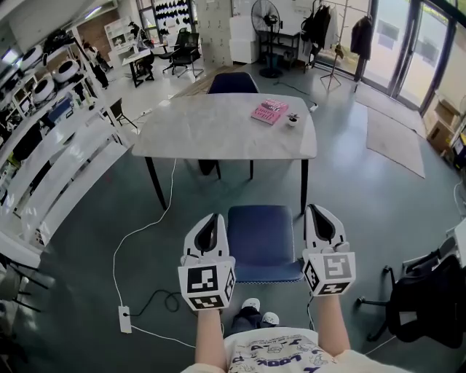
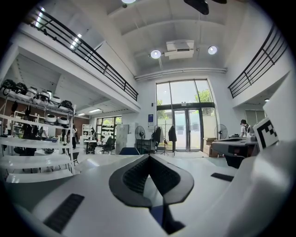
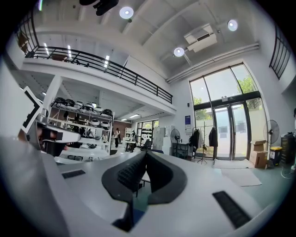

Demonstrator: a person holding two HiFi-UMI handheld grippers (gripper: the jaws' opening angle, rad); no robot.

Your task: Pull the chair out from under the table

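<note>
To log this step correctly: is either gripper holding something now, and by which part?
Nothing is held. The left gripper and right gripper are both shut and empty, one at each side of the blue chair.

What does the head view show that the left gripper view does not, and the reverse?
Only the head view: the pink book and small plant on the table, and the power strip on the floor. Only the left gripper view: ceiling lights and the balcony railing. Both: the shut left tool, the standing fan and the glass doors.
</note>
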